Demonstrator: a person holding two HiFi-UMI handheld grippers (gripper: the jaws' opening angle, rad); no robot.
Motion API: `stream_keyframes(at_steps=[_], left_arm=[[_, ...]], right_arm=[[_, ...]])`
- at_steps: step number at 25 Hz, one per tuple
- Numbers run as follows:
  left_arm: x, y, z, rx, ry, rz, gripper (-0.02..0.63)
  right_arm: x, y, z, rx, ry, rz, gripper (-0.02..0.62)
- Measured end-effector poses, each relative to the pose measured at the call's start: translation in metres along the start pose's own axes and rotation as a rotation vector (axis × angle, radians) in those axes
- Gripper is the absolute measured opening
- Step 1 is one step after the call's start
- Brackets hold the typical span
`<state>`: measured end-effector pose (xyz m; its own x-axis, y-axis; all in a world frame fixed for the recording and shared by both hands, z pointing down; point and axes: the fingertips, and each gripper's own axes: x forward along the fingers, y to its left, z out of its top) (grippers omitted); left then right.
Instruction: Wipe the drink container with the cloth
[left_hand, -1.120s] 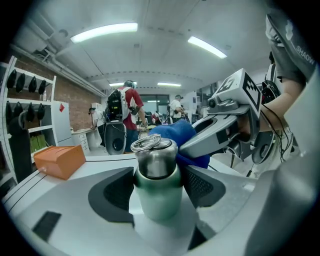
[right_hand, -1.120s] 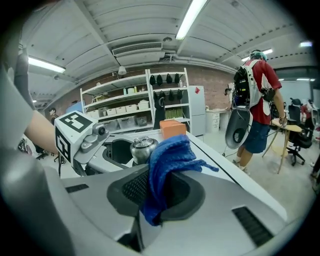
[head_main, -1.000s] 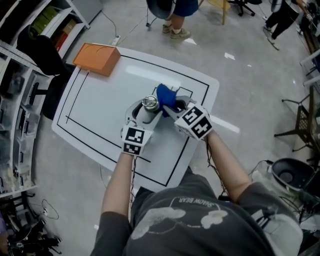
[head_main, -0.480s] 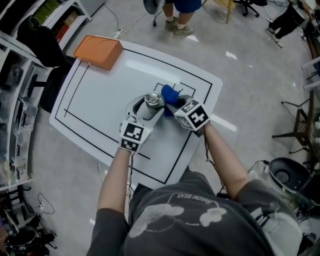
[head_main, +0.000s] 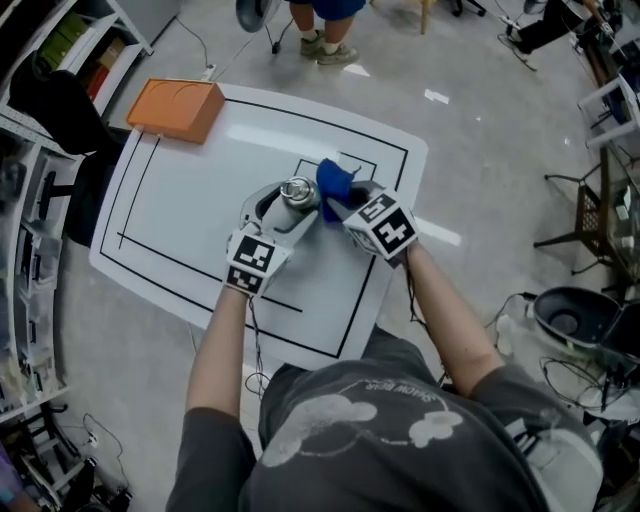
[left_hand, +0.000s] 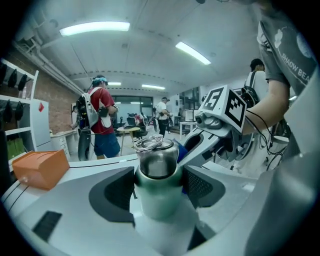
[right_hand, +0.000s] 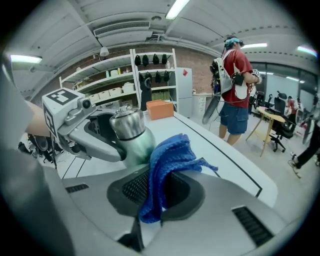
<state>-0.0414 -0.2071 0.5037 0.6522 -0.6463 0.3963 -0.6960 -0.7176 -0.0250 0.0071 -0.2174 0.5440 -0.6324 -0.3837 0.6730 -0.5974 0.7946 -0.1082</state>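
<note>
Two claws engaged. Left claw (left_hand: 157, 186) clamped wide around drink container (left_hand: 156, 172), which sits tilted between its jaws, steel cap at far end. Right claw (right_hand: 161, 189) pinched shut on blue cloth (right_hand: 170, 160); cloth touches container's flank just ahead-left. Judgement: brace container steady, sweep cloth round body, firm contact. Container label: none legible. Shirt (head_main: 385, 397) print reads roughly "SHAOW BEAR".

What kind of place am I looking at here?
Probably a robotics lab or workshop, not a home: a white table marked with black lines, white open storage shelving, and a bare grey floor with cables.
</note>
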Motion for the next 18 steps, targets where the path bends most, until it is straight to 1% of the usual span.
stream_keyframes(at_steps=[5,9,14,18], left_arm=[[-0.005,-0.004,0.000,0.059,0.013,-0.149,0.301],[-0.005,-0.007,0.000,0.112,0.031,-0.265,0.301],[0.001,-0.013,0.002,0.181,0.043,-0.403,0.301],[0.000,-0.014,0.001,0.253,0.073,-0.543,0.301]], right_arm=[[-0.027,-0.005,0.007,0.030,-0.036,-0.082,0.044],[-0.040,-0.006,0.009,0.049,-0.051,-0.119,0.044],[-0.042,-0.006,0.006,0.071,-0.048,-0.137,0.044],[-0.041,-0.005,0.010,0.089,-0.041,-0.131,0.044]])
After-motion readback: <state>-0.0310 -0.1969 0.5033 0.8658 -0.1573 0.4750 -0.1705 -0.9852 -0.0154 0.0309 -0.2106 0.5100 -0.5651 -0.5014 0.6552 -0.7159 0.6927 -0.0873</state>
